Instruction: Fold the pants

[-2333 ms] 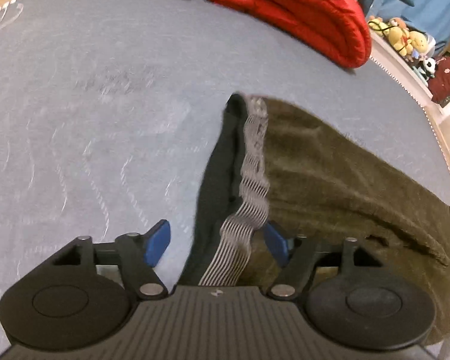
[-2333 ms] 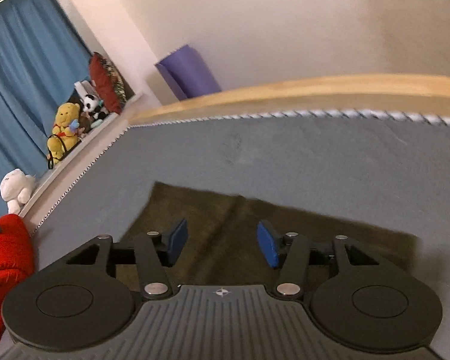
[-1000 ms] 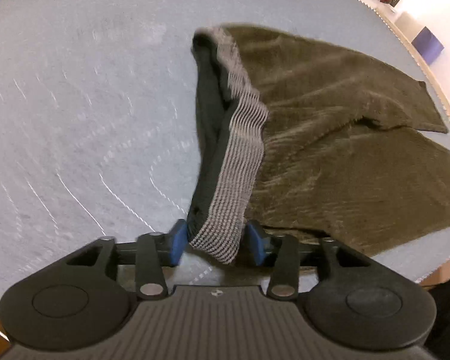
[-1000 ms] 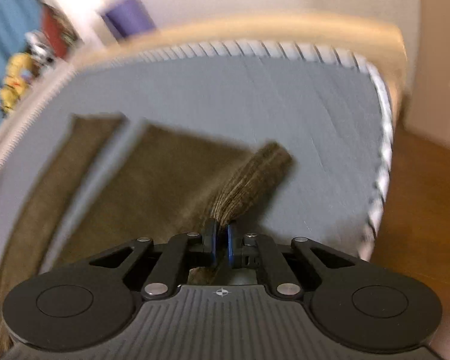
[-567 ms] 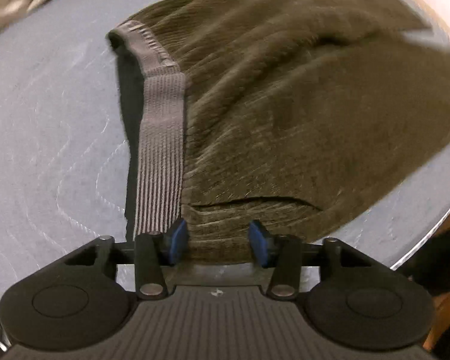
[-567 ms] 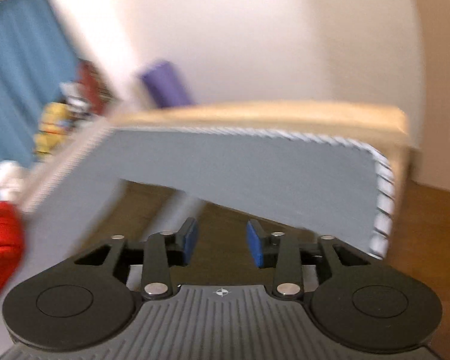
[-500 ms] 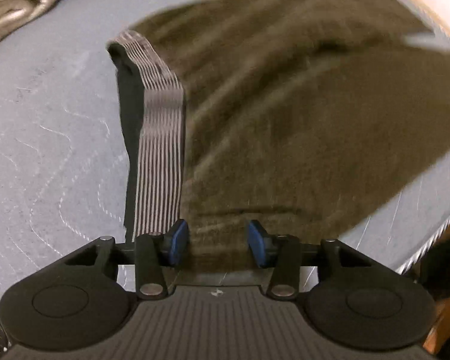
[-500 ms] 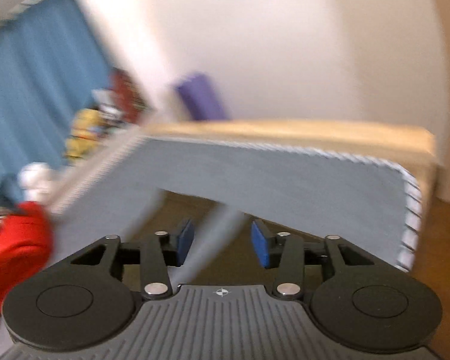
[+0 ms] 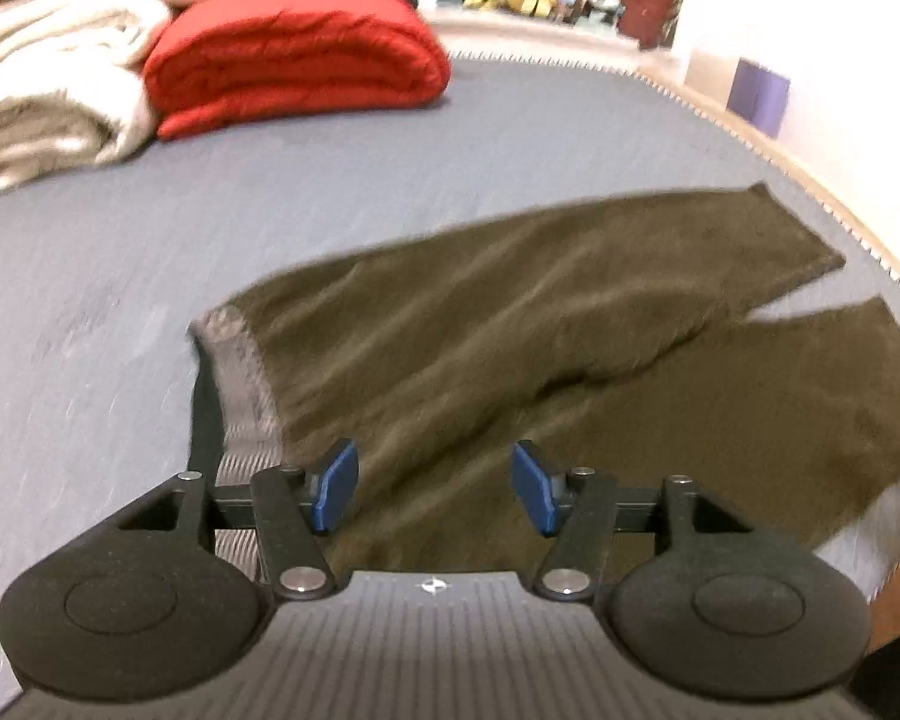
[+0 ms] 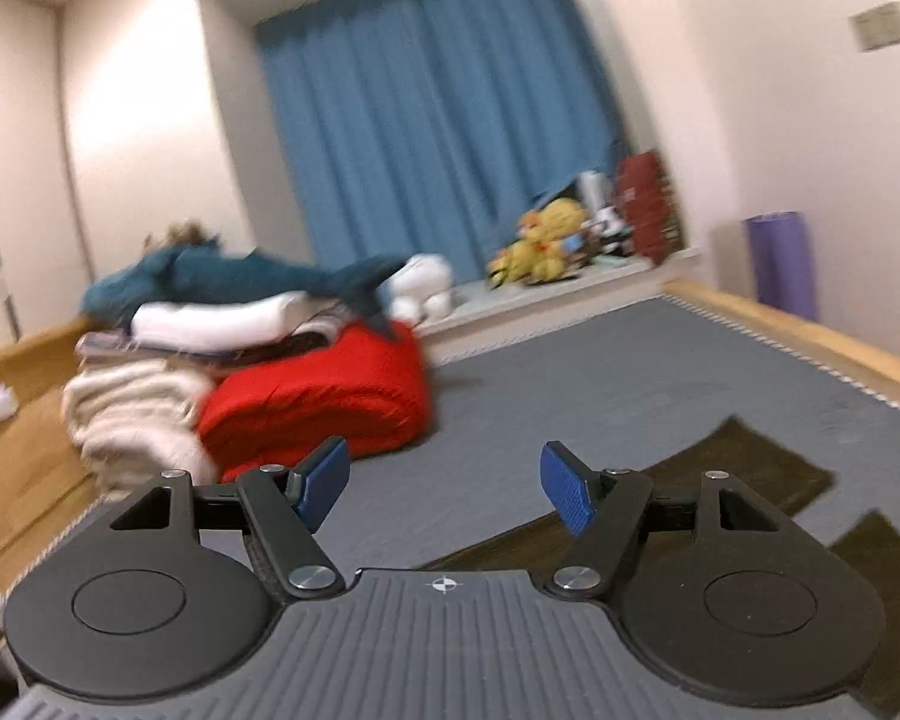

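Olive-brown corduroy pants [image 9: 540,348] lie spread flat on the grey mattress [image 9: 150,228], with the grey striped waistband [image 9: 243,384] at the left and both legs running to the right. My left gripper [image 9: 432,486] is open and empty, raised over the waist end. My right gripper [image 10: 444,489] is open and empty, lifted and looking across the bed; the leg ends of the pants [image 10: 744,468] show at its lower right.
A folded red blanket [image 9: 294,54] and cream blankets [image 9: 48,84] are stacked at the far side of the mattress, also in the right wrist view [image 10: 324,396]. Wooden bed frame [image 10: 810,342], blue curtain [image 10: 438,126], plush toys [image 10: 540,240] on a ledge, purple roll [image 10: 780,264].
Both grippers let go of the pants, opened wider and lifted back. The right gripper swung up to face the room. The pants now lie spread out flat.
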{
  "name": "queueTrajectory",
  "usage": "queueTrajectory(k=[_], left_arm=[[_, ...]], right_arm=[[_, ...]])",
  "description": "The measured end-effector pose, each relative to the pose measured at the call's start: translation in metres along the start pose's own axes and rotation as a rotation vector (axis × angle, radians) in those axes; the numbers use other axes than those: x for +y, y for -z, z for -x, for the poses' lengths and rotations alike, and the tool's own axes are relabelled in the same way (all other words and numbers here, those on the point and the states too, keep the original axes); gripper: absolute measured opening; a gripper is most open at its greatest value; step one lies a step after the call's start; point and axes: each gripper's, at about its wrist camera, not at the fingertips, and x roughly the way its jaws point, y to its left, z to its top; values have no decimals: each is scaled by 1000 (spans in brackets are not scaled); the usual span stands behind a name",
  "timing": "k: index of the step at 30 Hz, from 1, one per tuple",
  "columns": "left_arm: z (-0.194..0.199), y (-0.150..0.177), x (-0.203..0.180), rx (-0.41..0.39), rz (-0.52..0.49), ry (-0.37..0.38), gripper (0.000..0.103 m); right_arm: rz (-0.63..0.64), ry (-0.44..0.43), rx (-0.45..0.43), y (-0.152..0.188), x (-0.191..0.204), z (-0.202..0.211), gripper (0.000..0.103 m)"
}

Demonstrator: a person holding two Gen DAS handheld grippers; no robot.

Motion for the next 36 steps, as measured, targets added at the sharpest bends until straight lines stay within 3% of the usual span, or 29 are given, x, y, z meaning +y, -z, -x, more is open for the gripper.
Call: queueTrajectory(k=[5, 7, 9, 10, 12, 15, 21, 26, 28, 32, 36], left_arm=[[-18, -6, 0, -159, -7, -4, 67], [-34, -7, 0, -94, -45, -24, 67], [-45, -10, 4, -84, -38, -9, 66], [-51, -13, 7, -64, -31, -2, 63], [-61, -16, 16, -24, 0, 5, 34], [-71, -25, 31, 5, 43, -30, 8], [-76, -49, 67, -25, 124, -63, 6], [-112, -77, 88, -10, 86, -104, 7], [-132, -88, 96, 3, 73, -115, 10], [-183, -109, 110, 60, 38, -105, 59], [-234, -126, 113, 163, -29, -62, 86]], right_arm=[[129, 4, 41, 21, 40, -45, 73], [196, 1, 81, 42, 44, -63, 74], [280, 20, 127, 73, 46, -82, 74], [335, 68, 202, 87, 49, -97, 73], [433, 109, 323, 109, 53, -123, 73], [502, 90, 403, 128, 56, -144, 73], [415, 74, 515, 132, 60, -176, 73], [301, -15, 562, 129, 61, -179, 74], [308, -26, 563, 129, 66, -180, 74], [295, -34, 569, 126, 64, -178, 74], [266, -34, 574, 121, 56, -178, 75]])
